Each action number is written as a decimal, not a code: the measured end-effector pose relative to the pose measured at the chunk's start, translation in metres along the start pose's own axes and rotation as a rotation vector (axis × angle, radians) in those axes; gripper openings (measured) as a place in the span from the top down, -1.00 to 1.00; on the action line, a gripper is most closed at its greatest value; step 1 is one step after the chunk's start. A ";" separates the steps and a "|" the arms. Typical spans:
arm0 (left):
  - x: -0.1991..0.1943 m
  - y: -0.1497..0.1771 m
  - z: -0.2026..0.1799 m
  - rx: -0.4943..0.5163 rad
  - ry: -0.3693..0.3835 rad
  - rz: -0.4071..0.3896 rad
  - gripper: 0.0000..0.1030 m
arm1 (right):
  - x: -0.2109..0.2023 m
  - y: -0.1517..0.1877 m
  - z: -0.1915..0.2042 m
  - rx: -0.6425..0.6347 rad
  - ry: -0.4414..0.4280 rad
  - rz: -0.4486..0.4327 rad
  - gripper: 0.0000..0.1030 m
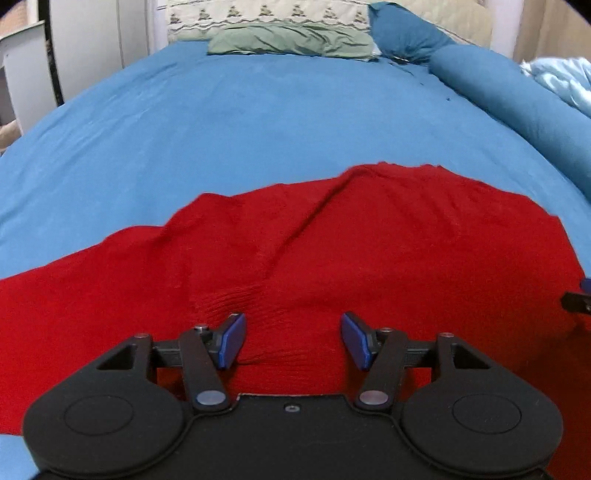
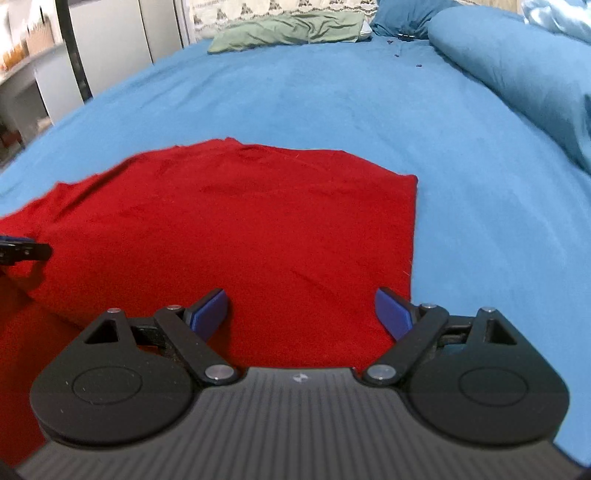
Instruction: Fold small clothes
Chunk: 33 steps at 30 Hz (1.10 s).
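A red knitted garment [image 1: 332,240] lies spread on the blue bed sheet [image 1: 221,122], with a diagonal crease across it. My left gripper [image 1: 293,339] is open just above the garment's near part, holding nothing. In the right wrist view the same red garment [image 2: 240,229] shows its straight right edge. My right gripper [image 2: 301,314] is open over the garment's near right corner, holding nothing. Each gripper's tip shows at the edge of the other's view: the right one [image 1: 576,301], the left one [image 2: 22,251].
A green pillow [image 1: 291,42] and a patterned pillow [image 1: 266,16] lie at the head of the bed. A blue bolster [image 1: 509,96] and a bunched light-blue blanket [image 1: 561,79] lie along the right side. White furniture [image 1: 26,74] stands to the left.
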<state>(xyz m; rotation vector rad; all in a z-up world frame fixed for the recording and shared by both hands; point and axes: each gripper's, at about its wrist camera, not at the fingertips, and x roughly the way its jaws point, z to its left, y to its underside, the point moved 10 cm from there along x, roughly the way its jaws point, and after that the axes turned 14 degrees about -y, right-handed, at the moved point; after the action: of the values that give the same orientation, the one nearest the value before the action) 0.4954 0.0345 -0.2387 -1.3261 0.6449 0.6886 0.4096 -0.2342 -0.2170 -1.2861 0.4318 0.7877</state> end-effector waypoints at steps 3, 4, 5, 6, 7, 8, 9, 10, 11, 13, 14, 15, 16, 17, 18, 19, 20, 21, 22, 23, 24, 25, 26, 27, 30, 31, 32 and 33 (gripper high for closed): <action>-0.006 -0.008 0.014 -0.029 -0.076 0.016 -0.29 | -0.006 0.000 -0.001 -0.013 0.015 0.027 -1.00; -0.012 -0.010 0.019 -0.057 -0.085 0.013 -0.34 | -0.008 -0.003 0.001 -0.009 0.019 0.032 -1.00; -0.017 -0.013 0.019 -0.076 -0.066 0.005 -0.37 | -0.010 -0.008 0.004 -0.012 0.009 0.023 -1.00; -0.022 -0.016 0.018 -0.094 -0.037 -0.005 -0.38 | -0.009 -0.016 0.008 -0.026 -0.006 0.008 -1.00; -0.024 -0.018 0.015 -0.101 -0.020 -0.006 -0.41 | -0.007 -0.024 0.011 -0.047 -0.012 -0.003 -1.00; -0.024 -0.020 0.014 -0.101 -0.011 0.000 -0.42 | -0.002 -0.031 0.012 -0.070 -0.008 -0.005 -1.00; -0.024 -0.020 0.009 -0.093 -0.004 0.008 -0.43 | 0.004 -0.037 0.011 -0.088 0.001 -0.005 -1.00; -0.022 -0.018 0.004 -0.081 -0.005 0.015 -0.43 | 0.012 -0.044 0.008 -0.100 0.018 -0.004 -1.00; -0.020 -0.014 0.001 -0.075 -0.013 0.021 -0.43 | 0.021 -0.050 0.002 -0.097 0.032 -0.004 -1.00; -0.020 -0.004 -0.001 -0.074 -0.019 0.030 -0.43 | 0.041 -0.054 -0.017 -0.048 0.058 0.017 -1.00; -0.020 -0.001 -0.002 -0.070 -0.021 0.030 -0.43 | 0.050 -0.052 -0.029 -0.012 0.080 0.031 -1.00; -0.019 0.001 -0.002 -0.063 -0.026 0.026 -0.44 | 0.055 -0.053 -0.037 0.015 0.082 0.026 -1.00; -0.019 0.005 -0.002 -0.051 -0.030 0.021 -0.44 | 0.055 -0.056 -0.042 0.038 0.070 -0.006 -1.00; -0.019 0.006 -0.002 -0.043 -0.033 0.022 -0.45 | 0.056 -0.057 -0.046 0.053 0.072 -0.015 -1.00; -0.021 0.009 -0.001 -0.042 -0.037 0.027 -0.46 | 0.056 -0.058 -0.047 0.057 0.076 -0.011 -1.00; -0.023 0.011 0.001 -0.049 -0.037 0.033 -0.48 | 0.056 -0.058 -0.046 0.052 0.083 -0.006 -1.00; -0.026 0.016 0.001 -0.052 -0.036 0.043 -0.50 | 0.055 -0.059 -0.044 0.047 0.095 0.004 -1.00; -0.027 0.019 0.003 -0.050 -0.040 0.052 -0.50 | 0.052 -0.059 -0.041 0.042 0.107 0.013 -1.00; -0.027 0.021 0.005 -0.050 -0.047 0.055 -0.51 | 0.048 -0.061 -0.037 0.032 0.119 0.019 -1.00; -0.029 0.023 0.009 -0.054 -0.058 0.058 -0.52 | 0.043 -0.065 -0.029 0.015 0.121 0.017 -1.00; -0.032 0.024 0.014 -0.064 -0.068 0.070 -0.52 | 0.040 -0.069 -0.021 -0.001 0.115 0.009 -1.00; -0.034 0.024 0.019 -0.079 -0.065 0.077 -0.52 | 0.030 -0.074 -0.010 -0.012 0.102 -0.007 -1.00; -0.041 0.024 0.024 -0.104 -0.065 0.077 -0.52 | 0.023 -0.078 0.001 -0.016 0.087 -0.017 -1.00; -0.048 0.023 0.033 -0.127 -0.075 0.073 -0.52 | 0.012 -0.083 0.014 -0.018 0.068 -0.027 -1.00; -0.072 0.021 0.072 -0.216 -0.125 0.059 -0.55 | -0.014 -0.092 0.056 -0.050 0.037 -0.034 -1.00; -0.081 0.022 0.093 -0.259 -0.154 0.058 -0.59 | -0.020 -0.094 0.071 -0.065 0.035 -0.028 -1.00; -0.086 0.024 0.111 -0.294 -0.179 0.059 -0.62 | -0.023 -0.094 0.086 -0.077 0.026 -0.020 -1.00; -0.091 0.026 0.129 -0.330 -0.205 0.061 -0.62 | -0.025 -0.095 0.101 -0.087 0.014 -0.011 -1.00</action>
<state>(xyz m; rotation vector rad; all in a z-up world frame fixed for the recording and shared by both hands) 0.4205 0.1580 -0.1690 -1.5171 0.4180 0.9980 0.4480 -0.1522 -0.1096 -1.3749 0.4048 0.7960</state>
